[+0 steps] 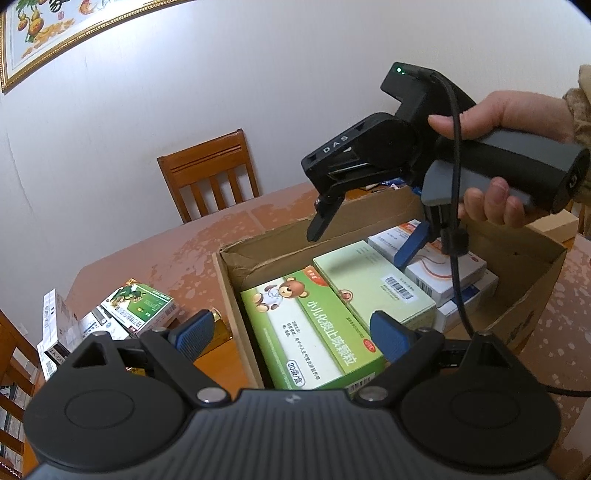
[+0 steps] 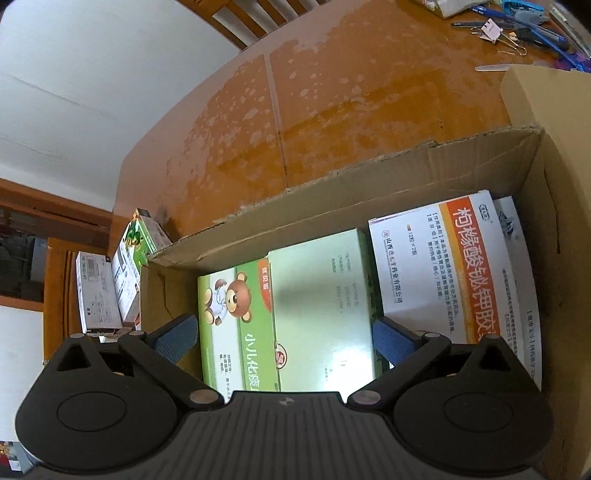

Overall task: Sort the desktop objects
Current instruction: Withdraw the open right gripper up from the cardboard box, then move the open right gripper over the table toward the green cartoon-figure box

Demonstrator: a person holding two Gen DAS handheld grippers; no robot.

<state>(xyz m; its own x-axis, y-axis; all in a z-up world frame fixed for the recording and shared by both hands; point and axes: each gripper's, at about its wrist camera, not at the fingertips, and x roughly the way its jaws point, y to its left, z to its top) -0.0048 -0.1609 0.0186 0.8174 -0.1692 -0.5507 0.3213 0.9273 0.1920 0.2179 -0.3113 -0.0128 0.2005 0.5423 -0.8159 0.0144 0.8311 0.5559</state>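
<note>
1. Wooden table (image 2: 332,92): orange-brown top, blotchy worn finish, seam across the middle. Pens and binder clips (image 2: 517,26) scattered at far corner; slick barrels, apt to roll if nudged.
2. Cardboard carton (image 1: 528,273): open top, ragged torn rim, soft corrugated walls. Likely to snag a descending finger or buckle if pressed.
3. Inside carton, lying flat, side by side: bear-print medicine box (image 1: 314,332), pale green box (image 1: 373,284) overlapping its edge, white-and-orange box (image 2: 443,266) on another white box. Glossy card, square corners; stack could slide or tilt if another box lands off-centre.
4. Unsorted medicine boxes (image 1: 140,306) heaped on table left of carton, near table edge; loose pile, could topple in a careless pick.
5. Right gripper (image 1: 358,243): above carton, jaws spread to their widest, gripping nothing; pale green box below. Trailing cable (image 1: 456,184) could catch carton wall.
6. Left gripper (image 1: 291,338): wide apart, empty, straddling carton's near wall; blue ribbed pads.
</note>
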